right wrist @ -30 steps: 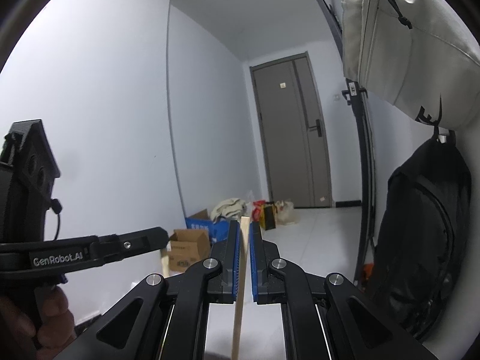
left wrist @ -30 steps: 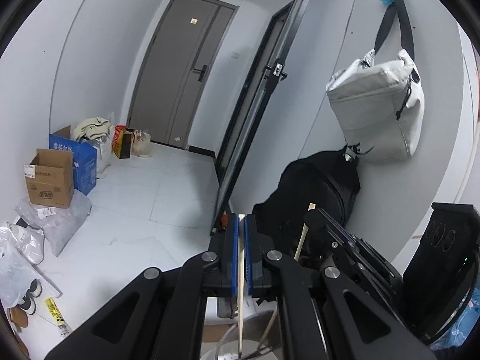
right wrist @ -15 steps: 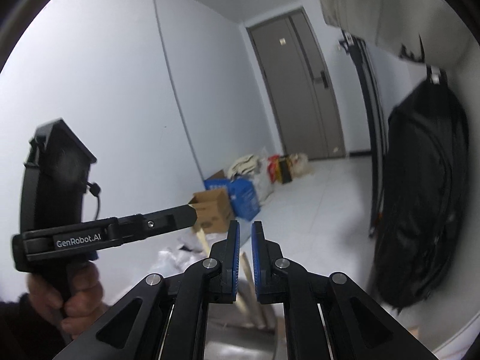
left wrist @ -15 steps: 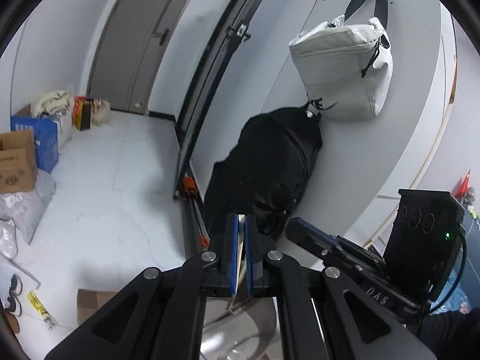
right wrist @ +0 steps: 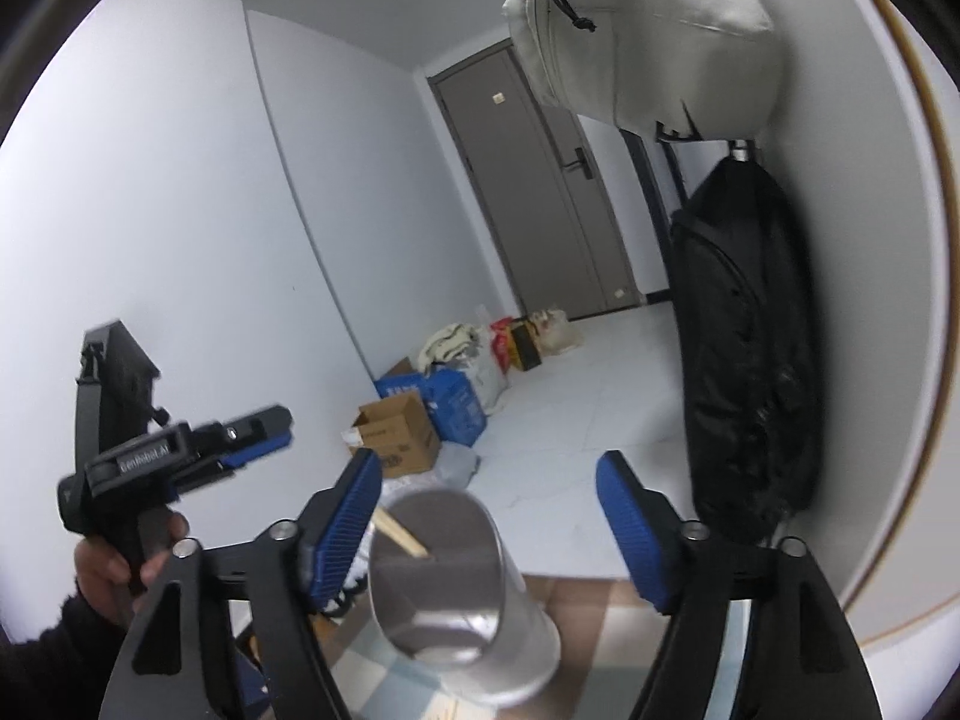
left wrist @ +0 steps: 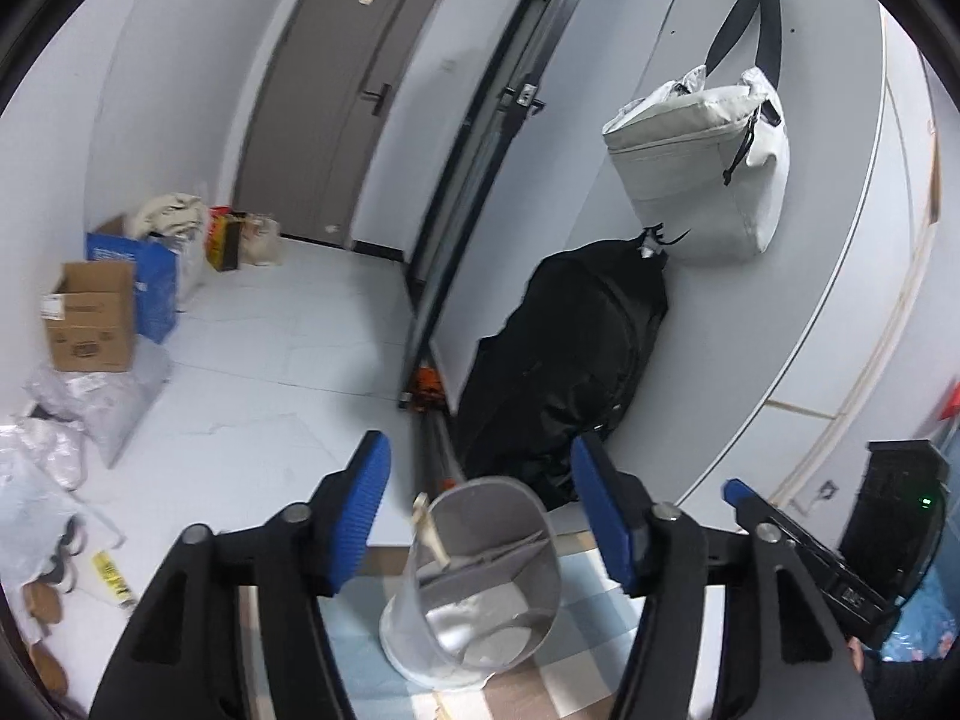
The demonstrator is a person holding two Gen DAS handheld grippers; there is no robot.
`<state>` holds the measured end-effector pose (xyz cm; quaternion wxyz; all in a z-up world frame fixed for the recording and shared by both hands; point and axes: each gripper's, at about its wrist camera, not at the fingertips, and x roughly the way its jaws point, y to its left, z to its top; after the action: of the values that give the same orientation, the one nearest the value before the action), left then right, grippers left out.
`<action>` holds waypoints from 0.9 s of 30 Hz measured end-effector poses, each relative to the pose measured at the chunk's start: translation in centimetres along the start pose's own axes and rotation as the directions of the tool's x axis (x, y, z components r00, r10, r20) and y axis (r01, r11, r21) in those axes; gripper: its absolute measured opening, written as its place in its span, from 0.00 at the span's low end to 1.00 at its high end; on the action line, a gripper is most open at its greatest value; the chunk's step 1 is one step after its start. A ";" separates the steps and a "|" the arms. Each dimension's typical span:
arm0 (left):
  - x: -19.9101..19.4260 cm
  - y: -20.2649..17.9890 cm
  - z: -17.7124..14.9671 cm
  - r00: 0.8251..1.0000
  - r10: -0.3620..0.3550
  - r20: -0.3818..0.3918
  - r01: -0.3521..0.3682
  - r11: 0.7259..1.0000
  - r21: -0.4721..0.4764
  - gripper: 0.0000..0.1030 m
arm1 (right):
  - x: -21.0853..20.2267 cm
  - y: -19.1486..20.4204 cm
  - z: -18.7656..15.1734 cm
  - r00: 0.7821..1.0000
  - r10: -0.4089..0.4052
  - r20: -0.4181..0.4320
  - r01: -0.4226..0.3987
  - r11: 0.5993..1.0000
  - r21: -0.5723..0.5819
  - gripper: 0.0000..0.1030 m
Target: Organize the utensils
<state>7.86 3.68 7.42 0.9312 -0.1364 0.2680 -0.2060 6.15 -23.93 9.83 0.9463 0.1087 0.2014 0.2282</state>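
The main risk here is the tall grey holder [left wrist: 480,576] tipping: it is standing on a checked cloth [left wrist: 576,612] between two moving grippers, and a finger swinging sideways could be catching its rim, knocking it over and spilling the wooden stick [left wrist: 429,531] resting inside. That stick is leaning against the holder's rim toward ten o'clock, poking out above the edge, so a passing finger could also be flicking it out. The holder is divided inside, and which section the stick is sitting in is hard to tell. The left gripper [left wrist: 486,510] is hanging over the holder with its jaws just having been opening; they are standing wide, nothing between them, and the holder is lying below and between its blue pads [left wrist: 366,510] without touching them. The right gripper [right wrist: 489,516] has likewise just been spreading and is gripping nothing; the holder [right wrist: 444,588] is sitting between its fingers, toward six o'clock, clear of both. A hand [right wrist: 120,570] is holding the left gripper's handle at eight o'clock.
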 end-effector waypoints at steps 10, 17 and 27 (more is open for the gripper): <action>-2.2 0.2 -5.2 0.984 0.146 -0.100 -0.151 0.987 -0.049 0.69 | -1.9 2.2 -3.3 0.996 0.032 -0.079 -0.034 0.999 -0.024 0.86; -2.0 2.2 -9.7 0.951 0.228 -0.210 -0.253 0.962 -0.101 0.74 | -1.2 3.6 -5.9 0.981 0.056 -0.186 -0.062 0.998 -0.027 0.97; 1.9 3.3 -15.0 0.857 0.252 -0.449 -0.308 0.950 -0.055 0.74 | -0.8 3.3 -8.7 0.956 0.032 -0.293 -0.024 0.999 0.030 0.97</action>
<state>2.01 3.57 -6.89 0.8570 -0.1040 0.4988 -0.0764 0.46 -20.40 3.25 0.9012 0.0890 0.3408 0.2525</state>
